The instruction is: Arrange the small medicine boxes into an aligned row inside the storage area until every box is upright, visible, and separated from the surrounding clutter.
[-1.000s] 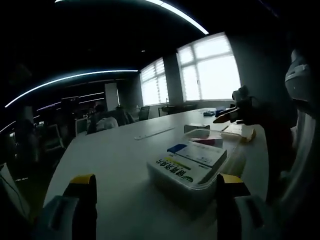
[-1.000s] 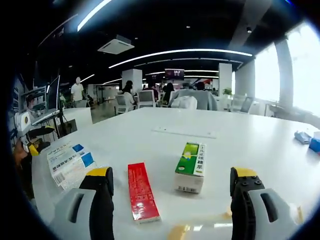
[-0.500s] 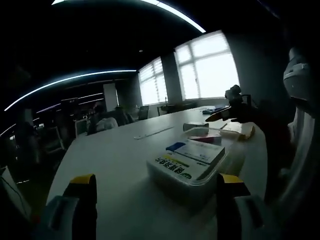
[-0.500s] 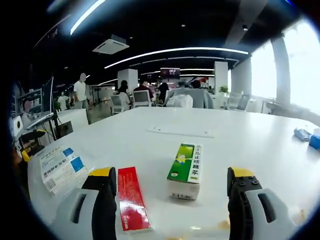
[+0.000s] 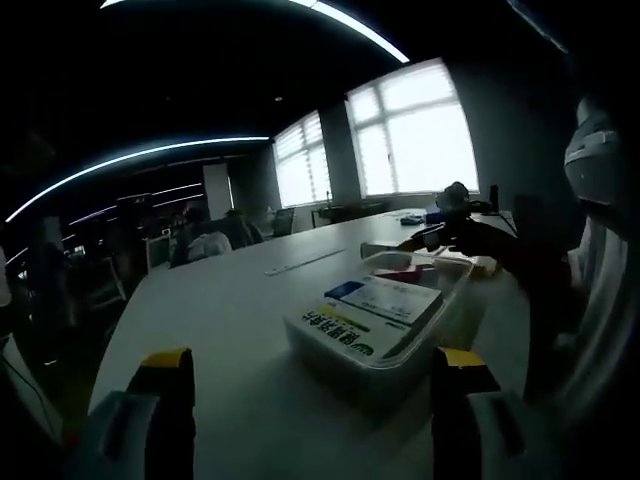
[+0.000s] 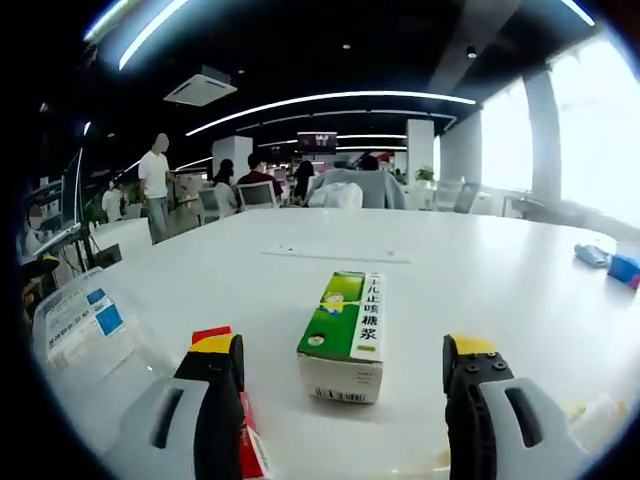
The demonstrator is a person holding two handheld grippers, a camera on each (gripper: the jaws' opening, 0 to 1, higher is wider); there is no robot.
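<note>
In the right gripper view a green and white medicine box (image 6: 343,333) lies flat on the white table (image 6: 480,270), just ahead of my open right gripper (image 6: 338,372) and between its jaws. A red box (image 6: 243,440) lies by the left jaw, partly hidden. A clear plastic storage container (image 5: 385,345) holds a white and blue box (image 5: 385,300) over a yellow-marked one (image 5: 345,338); it sits ahead of my open left gripper (image 5: 305,390). The same container (image 6: 75,325) shows at the left edge of the right gripper view. The right gripper (image 5: 450,232) reaches in beyond the container.
A flat ruler-like strip (image 6: 335,256) lies farther back on the table. Small blue items (image 6: 610,262) sit at the far right edge. A person's pale sleeve (image 5: 600,250) stands at the right of the left gripper view. People sit at desks behind.
The right gripper has moved forward and left, so the green box now lies between its jaws and the red box is mostly behind the left jaw. The left gripper has barely shifted.
</note>
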